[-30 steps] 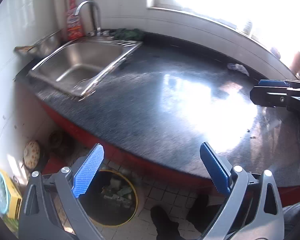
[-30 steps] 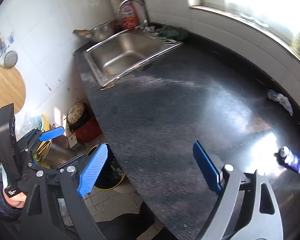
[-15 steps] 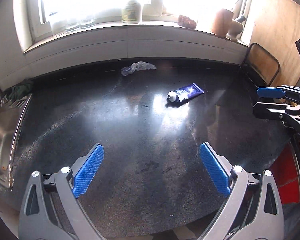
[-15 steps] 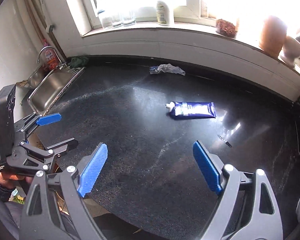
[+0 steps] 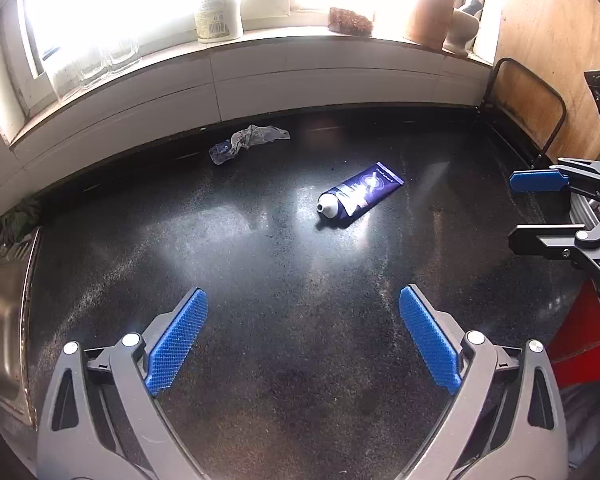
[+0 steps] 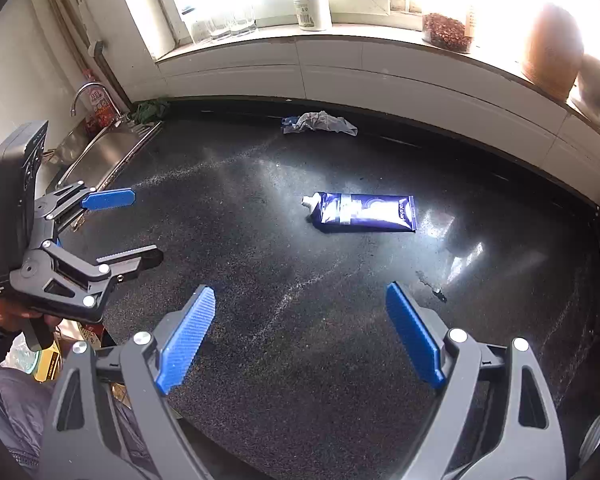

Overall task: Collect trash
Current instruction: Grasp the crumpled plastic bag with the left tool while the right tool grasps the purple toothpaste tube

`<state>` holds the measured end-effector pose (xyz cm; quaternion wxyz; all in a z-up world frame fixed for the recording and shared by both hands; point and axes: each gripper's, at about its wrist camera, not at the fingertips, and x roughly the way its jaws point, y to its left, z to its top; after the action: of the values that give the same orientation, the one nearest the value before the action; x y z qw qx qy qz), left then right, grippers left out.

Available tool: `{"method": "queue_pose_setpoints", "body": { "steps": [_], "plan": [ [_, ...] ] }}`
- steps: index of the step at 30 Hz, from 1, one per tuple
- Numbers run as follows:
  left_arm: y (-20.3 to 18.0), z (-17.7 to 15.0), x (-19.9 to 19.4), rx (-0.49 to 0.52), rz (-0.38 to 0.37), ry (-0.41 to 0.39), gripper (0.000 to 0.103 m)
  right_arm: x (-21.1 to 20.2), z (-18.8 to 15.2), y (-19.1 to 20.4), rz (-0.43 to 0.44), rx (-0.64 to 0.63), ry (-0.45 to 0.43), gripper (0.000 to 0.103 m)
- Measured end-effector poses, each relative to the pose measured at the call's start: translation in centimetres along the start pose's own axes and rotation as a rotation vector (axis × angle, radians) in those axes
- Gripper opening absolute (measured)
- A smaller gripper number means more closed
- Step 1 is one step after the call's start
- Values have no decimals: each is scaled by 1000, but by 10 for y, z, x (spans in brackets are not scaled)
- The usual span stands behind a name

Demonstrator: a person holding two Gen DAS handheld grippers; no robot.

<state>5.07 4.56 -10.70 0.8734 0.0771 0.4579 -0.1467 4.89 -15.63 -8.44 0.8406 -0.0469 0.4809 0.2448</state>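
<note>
Both claws have swung away from the sink side and now face the window wall, so the trash is in sight. Left claw (image 5: 303,344) and right claw (image 6: 300,338) are wide open and hold nothing. On the dark surface (image 5: 260,280), the blue tube (image 5: 360,194) lies flat right of middle, cap toward the lower left, tail toward the upper right. Near the wall sits a crumpled wrapper (image 5: 248,142).
</note>
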Motion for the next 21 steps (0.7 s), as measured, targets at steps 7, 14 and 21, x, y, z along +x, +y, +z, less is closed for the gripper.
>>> {"method": "queue_pose_setpoints", "body": {
  "steps": [7,14,21],
  "plan": [
    [13,48,53,64,-7,-1,94,29,30,-25,65,-78,50,84],
    [38,108,130,181,-27,-4,94,75,64,-55,135,-127,122,84],
    [69,146,217,257,-41,64,94,134,89,-80,196,-218,223,84]
  ]
}}
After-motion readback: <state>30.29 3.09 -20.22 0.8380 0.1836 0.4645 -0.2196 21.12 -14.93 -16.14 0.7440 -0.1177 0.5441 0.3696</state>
